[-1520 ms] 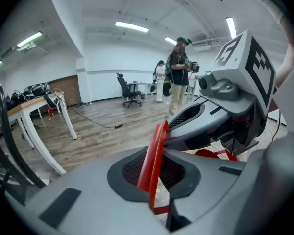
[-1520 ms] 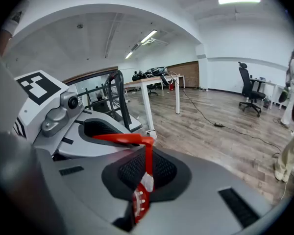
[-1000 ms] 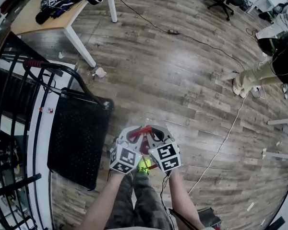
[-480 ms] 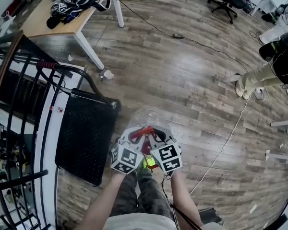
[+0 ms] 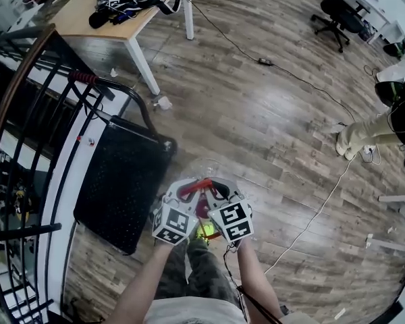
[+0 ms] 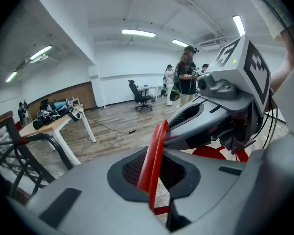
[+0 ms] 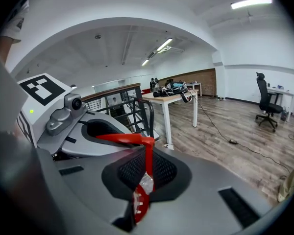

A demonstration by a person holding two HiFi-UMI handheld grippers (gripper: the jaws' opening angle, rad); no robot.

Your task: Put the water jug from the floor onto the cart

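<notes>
The water jug (image 5: 201,169) is a clear bottle with a red handle (image 5: 197,186), just right of the black cart (image 5: 118,181) in the head view. My left gripper (image 5: 189,190) and right gripper (image 5: 213,190) meet side by side over it, both shut on the red handle. In the left gripper view the red handle (image 6: 154,155) runs between the closed jaws of my left gripper (image 6: 154,182), with the right gripper (image 6: 225,102) close alongside. In the right gripper view the handle (image 7: 137,142) bends down through my right gripper (image 7: 144,175). Most of the jug's body is hidden under the grippers.
The cart's push bar (image 5: 118,93) rises at its far end. A dark metal railing (image 5: 20,120) runs along the left. A wooden table (image 5: 121,22) with gear stands beyond. A cable (image 5: 310,208) trails on the floor, and a person (image 5: 385,120) and an office chair (image 5: 344,9) are at right.
Both grippers have risen together with the red handle between them. The head view has swung so the cart and railing show more fully.
</notes>
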